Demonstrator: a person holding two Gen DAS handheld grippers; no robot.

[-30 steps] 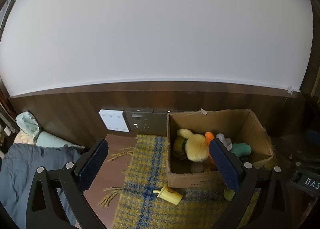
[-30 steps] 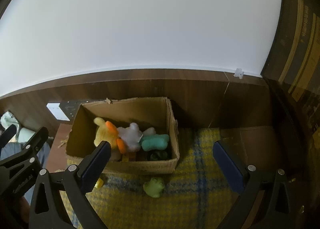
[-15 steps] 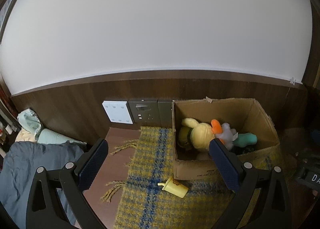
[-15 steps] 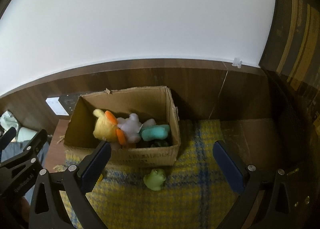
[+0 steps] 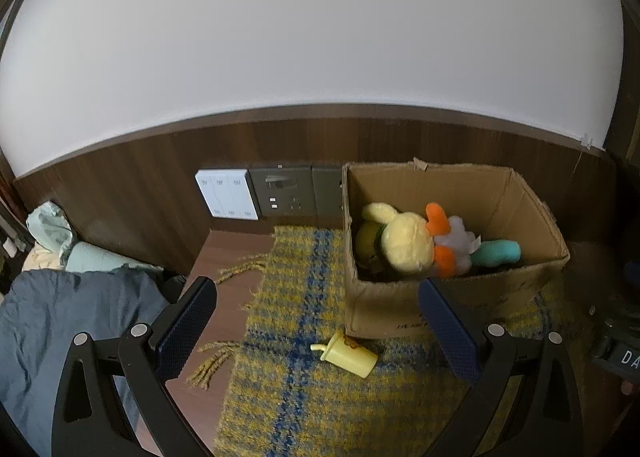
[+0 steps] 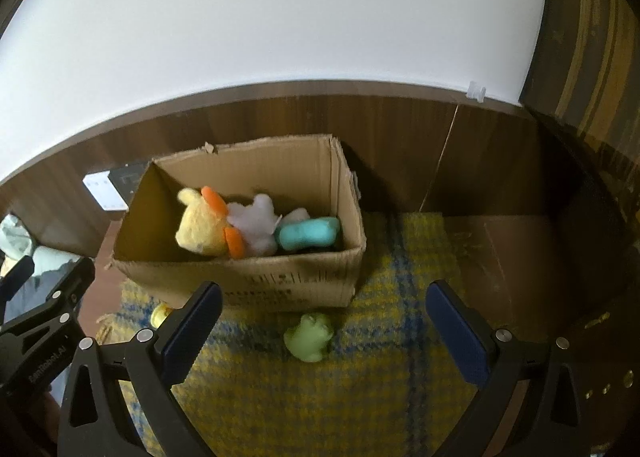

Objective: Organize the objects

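Note:
A cardboard box [image 5: 400, 313] [image 6: 288, 281] stands on a yellow and blue plaid rug [image 5: 304, 393] [image 6: 320, 409]. Inside it lie a yellow plush duck [image 5: 406, 247] [image 6: 200, 227], a white plush [image 6: 256, 225] and a teal bone-shaped toy [image 5: 496, 252] [image 6: 310, 233]. A small yellow cup [image 5: 348, 353] lies on its side on the rug in front of the box, between my left fingers. A green frog toy [image 6: 310, 337] sits on the rug in front of the box. My left gripper [image 5: 320, 337] and right gripper [image 6: 324, 337] are both open and empty, above the rug.
A dark wood wall panel with a white switch plate [image 5: 228, 195] and grey sockets [image 5: 282, 195] stands behind the box. Blue bedding [image 5: 60, 321] and pale green cloth [image 5: 60, 233] lie at the left. A brown floor strip [image 5: 224, 277] borders the rug.
Both grippers have tilted down and moved nearer to the rug. The box, cup and frog sit higher and larger in view. Both jaws stay open.

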